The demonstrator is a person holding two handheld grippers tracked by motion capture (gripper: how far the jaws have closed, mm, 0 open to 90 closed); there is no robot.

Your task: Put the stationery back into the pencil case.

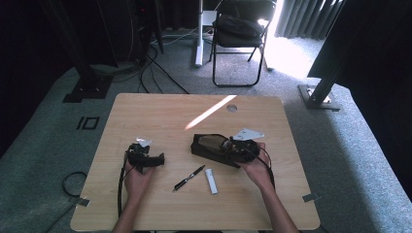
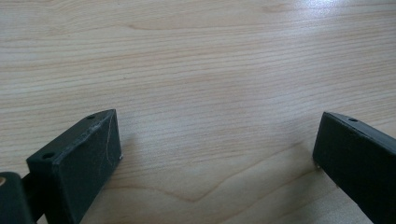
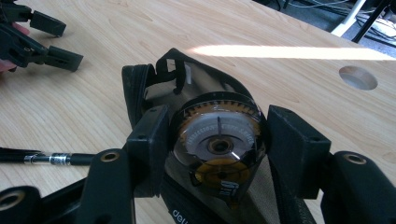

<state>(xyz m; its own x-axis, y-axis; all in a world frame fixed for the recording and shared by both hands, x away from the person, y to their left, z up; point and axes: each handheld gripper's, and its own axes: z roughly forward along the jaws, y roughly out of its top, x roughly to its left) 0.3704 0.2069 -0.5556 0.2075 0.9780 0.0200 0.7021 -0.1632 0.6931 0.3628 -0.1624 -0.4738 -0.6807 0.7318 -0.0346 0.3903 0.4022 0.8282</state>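
Note:
My right gripper (image 3: pixel 217 142) is shut on a round clear case with a yellow and white reel inside (image 3: pixel 218 149); its jaws press on both sides. The round case is over the open mouth of a black zip pouch (image 3: pixel 140 88) lying on the wooden table (image 1: pixel 160 111). In the high view the right gripper (image 1: pixel 238 148) sits at the pouch's (image 1: pixel 204 144) right end. My left gripper (image 1: pixel 156 159) rests in a hand at the table's left, open, with bare wood between its jaws (image 2: pixel 217 140). It also appears far off in the right gripper view (image 3: pixel 65 44).
A black pen (image 1: pixel 189 177) and a short white tube (image 1: pixel 211 181) lie between the two hands near the front. A round cable hole (image 1: pixel 231 108) is at the table's back. A folding chair (image 1: pixel 240 39) stands beyond the table.

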